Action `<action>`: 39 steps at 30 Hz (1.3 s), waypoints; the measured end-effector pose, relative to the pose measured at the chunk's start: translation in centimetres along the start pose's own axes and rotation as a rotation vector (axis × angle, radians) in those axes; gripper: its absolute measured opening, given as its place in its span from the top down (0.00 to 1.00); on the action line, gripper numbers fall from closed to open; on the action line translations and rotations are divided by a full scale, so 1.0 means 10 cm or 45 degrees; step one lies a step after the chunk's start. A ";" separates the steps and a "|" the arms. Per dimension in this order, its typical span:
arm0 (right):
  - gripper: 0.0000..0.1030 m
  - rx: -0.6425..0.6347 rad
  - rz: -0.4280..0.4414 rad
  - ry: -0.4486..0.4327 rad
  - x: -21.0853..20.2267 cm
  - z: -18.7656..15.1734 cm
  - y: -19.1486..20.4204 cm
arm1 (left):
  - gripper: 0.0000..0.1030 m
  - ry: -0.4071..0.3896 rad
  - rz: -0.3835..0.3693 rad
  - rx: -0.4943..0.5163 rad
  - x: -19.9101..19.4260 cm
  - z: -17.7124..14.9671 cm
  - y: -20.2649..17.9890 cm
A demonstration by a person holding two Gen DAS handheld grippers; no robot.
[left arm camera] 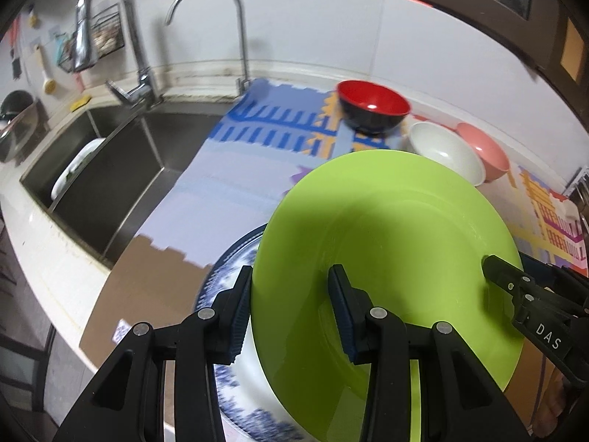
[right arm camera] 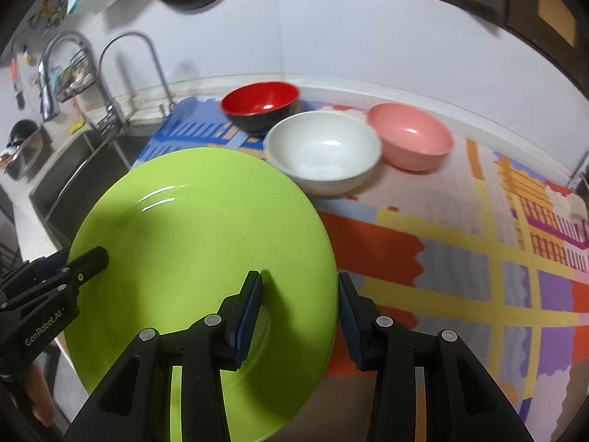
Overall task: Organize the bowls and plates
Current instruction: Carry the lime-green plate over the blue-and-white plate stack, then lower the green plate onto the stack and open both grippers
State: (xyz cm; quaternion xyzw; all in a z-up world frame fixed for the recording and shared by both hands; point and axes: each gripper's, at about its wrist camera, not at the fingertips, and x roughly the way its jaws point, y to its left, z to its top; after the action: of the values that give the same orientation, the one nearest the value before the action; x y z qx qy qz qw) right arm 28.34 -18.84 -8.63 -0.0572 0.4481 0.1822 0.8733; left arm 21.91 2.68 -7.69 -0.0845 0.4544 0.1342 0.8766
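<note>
- Gripping opposite rims, the left gripper (left arm camera: pixel 291 304) and right gripper (right arm camera: pixel 300 311) are both clamped on the green plate (left arm camera: pixel 397 228).
- Glossy and rigid, it looks slippery and breakable; the rim offers the best hold.
- It hangs tilted above a blue-patterned plate (left arm camera: pixel 228 269) on the counter.
</note>
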 end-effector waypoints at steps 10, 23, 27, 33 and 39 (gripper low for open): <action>0.60 -0.074 0.066 0.109 0.27 -0.02 0.42 | 0.61 0.083 0.060 -0.085 0.15 -0.18 0.37; 0.60 -0.116 0.066 0.197 0.48 -0.09 0.63 | 0.60 0.144 0.065 -0.116 0.32 -0.29 0.52; 0.60 -0.119 0.061 0.208 0.50 -0.12 0.65 | 0.60 0.155 0.061 -0.117 0.36 -0.32 0.53; 0.59 -0.126 0.052 0.211 0.53 -0.13 0.66 | 0.58 0.155 0.061 -0.098 0.37 -0.31 0.52; 0.58 -0.136 0.057 0.222 0.55 -0.12 0.66 | 0.51 0.138 0.068 -0.077 0.35 -0.30 0.50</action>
State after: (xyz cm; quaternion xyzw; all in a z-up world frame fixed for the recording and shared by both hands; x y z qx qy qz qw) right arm 27.85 -11.55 -13.35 -0.1092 0.5132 0.2196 0.8225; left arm 19.97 7.23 -12.43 -0.1057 0.4990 0.1666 0.8439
